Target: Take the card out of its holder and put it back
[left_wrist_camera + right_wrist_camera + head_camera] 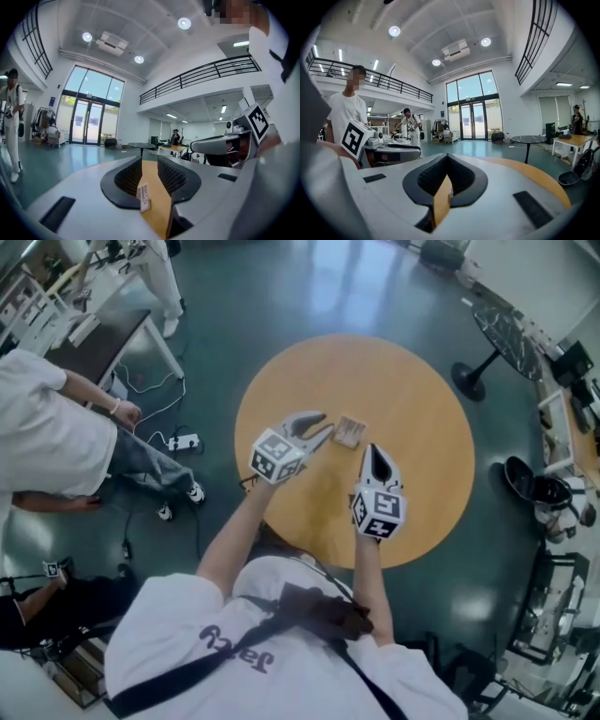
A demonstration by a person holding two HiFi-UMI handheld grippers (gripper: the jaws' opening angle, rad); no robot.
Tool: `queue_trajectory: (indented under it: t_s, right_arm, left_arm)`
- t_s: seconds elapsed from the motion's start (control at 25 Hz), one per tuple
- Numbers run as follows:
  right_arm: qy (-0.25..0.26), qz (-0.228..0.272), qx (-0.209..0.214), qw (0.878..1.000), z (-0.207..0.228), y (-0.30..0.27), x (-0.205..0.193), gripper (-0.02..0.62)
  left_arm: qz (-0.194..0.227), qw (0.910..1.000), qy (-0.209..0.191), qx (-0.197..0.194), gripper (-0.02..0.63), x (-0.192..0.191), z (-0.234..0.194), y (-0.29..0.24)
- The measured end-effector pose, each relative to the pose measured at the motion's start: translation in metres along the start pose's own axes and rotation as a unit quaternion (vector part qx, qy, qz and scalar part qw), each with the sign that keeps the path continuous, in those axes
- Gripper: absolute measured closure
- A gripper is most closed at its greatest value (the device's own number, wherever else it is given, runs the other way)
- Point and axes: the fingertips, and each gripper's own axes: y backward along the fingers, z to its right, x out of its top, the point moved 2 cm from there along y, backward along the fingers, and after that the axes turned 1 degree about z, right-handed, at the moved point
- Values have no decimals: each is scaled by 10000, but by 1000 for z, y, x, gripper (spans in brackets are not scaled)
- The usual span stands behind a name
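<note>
Wooden round surface (281,399) holds the card holder (349,430) mid-frame. Left gripper (328,424) is spread and empty, right gripper (374,452) clenched on nothing. Better to pin the holder first, then pinch the card (144,196) by its edge.

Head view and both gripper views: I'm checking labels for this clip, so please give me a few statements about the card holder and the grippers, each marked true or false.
1. The card holder lies on the round wooden table. True.
2. The left gripper has its jaws pressed together. False: they stand apart, with nothing between them.
3. The right gripper grips the card holder. False: its jaw tips meet on nothing, and the card holder lies on the table.
4. A person in a white top is at the head view's left edge. True.
</note>
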Motion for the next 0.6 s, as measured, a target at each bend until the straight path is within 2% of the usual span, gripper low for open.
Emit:
queue_trajectory:
  t_s: [0.12,0.36,0.6]
  right_arm:
    - [59,134,-7,9999,-3,11,7,578]
    - [131,259,-138,9995,-11,23,18,580]
    - [233,395,-342,9984,-12,34,27,580]
  left_arm:
    - [111,9993,4,362,536,15,16,14]
    - [367,9949,-34,940,588,42,31,37]
    - [422,9908,-128,1283,594,48,44,49]
